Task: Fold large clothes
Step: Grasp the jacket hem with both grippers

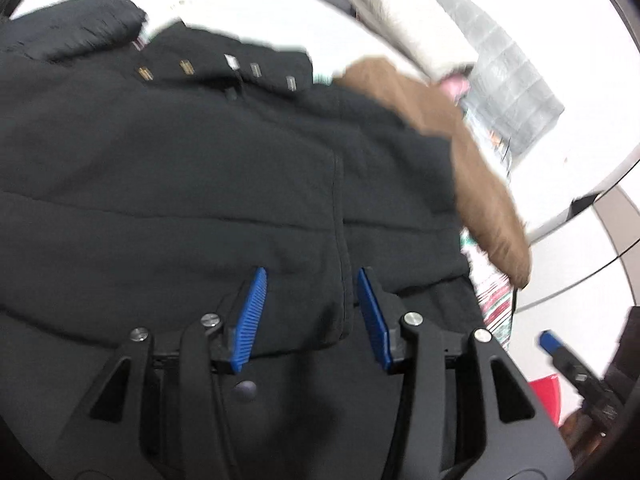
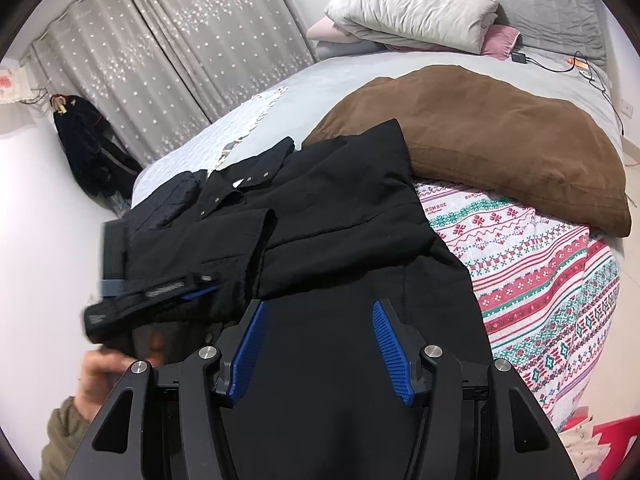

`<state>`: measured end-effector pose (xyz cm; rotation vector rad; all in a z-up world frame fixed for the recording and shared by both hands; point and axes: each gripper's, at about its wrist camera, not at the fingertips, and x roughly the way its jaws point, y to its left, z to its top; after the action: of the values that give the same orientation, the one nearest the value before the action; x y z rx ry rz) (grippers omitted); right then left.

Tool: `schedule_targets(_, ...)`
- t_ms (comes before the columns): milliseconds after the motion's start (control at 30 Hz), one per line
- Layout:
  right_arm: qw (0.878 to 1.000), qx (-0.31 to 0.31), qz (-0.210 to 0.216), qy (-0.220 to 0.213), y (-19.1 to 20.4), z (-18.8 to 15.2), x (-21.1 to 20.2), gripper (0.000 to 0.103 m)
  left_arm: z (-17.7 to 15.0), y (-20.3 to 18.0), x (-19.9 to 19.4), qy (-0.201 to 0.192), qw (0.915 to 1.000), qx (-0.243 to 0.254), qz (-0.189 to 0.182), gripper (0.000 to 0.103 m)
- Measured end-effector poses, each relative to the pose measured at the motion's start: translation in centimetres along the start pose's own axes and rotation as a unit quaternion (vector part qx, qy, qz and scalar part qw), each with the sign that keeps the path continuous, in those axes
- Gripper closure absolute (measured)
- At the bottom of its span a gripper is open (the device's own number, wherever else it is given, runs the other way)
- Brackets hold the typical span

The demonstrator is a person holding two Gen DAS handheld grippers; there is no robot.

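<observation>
A large black jacket (image 2: pixel 328 208) lies spread on the bed, collar with snaps at the far end; it also fills the left wrist view (image 1: pixel 200 168). One sleeve is folded across its left side (image 2: pixel 200 248). My left gripper (image 1: pixel 311 280) is open just above the jacket's front seam, with nothing between its blue pads. In the right wrist view the left gripper (image 2: pixel 188 294) hovers over the folded sleeve, held by a hand. My right gripper (image 2: pixel 318 308) is open and empty above the jacket's lower part.
A brown garment (image 2: pixel 500 136) lies on the bed to the right of the jacket, over a patterned red, green and white blanket (image 2: pixel 540 280). Folded bedding and pillows (image 2: pixel 412 12) sit at the head. Cables and a charger (image 2: pixel 520 57) lie nearby. Curtains (image 2: pixel 180 52) hang at left.
</observation>
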<state>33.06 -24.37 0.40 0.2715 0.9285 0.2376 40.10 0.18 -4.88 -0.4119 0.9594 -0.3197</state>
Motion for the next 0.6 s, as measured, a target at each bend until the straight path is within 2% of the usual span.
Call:
schedule_targets(33,1.000,-0.002,0.000,0.001,0.0,-0.1,0.0,0.041,0.0,0.4,-1.1,-0.012,0.9999,-0.002,-0.005,0.050)
schedule_targets(67,1.000,-0.007,0.000,0.004,0.0,-0.2,0.0,0.039,-0.2,1.0,-2.7,-0.024,0.9997,-0.004,-0.004,0.042)
schedule_targets(100,1.000,-0.011,0.000,0.008,0.0,-0.3,0.1,0.039,-0.3,1.7,-3.9,-0.029,0.9995,-0.005,0.005,0.041)
schedule_targets(267,0.997,-0.055,0.002,0.048,0.9,-1.8,1.6,0.038,-2.5,5.0,-9.2,-0.040,0.9974,0.004,0.059,0.041)
schedule_targets(333,0.994,-0.079,0.011,0.078,1.5,-3.0,2.9,0.038,-4.5,6.2,-11.2,-0.042,0.9957,0.016,0.081,0.039)
schedule_targets(400,0.989,-0.098,0.021,0.113,2.0,-4.5,4.3,0.038,-7.0,7.4,-12.2,-0.028,0.9936,0.037,0.103,0.035)
schedule_targets(467,0.981,-0.120,0.018,0.152,2.4,-6.2,5.9,0.038,-9.2,8.7,-12.6,-0.014,0.9943,0.043,0.097,0.033)
schedule_targets(533,0.973,-0.138,-0.003,0.185,2.2,-8.0,7.1,0.038,-11.2,10.7,-12.7,0.009,0.9962,0.032,0.080,0.033)
schedule_targets(600,0.969,-0.147,-0.029,0.197,1.3,-9.4,7.3,0.038,-12.6,12.9,-12.7,0.028,0.9978,0.015,0.057,0.033)
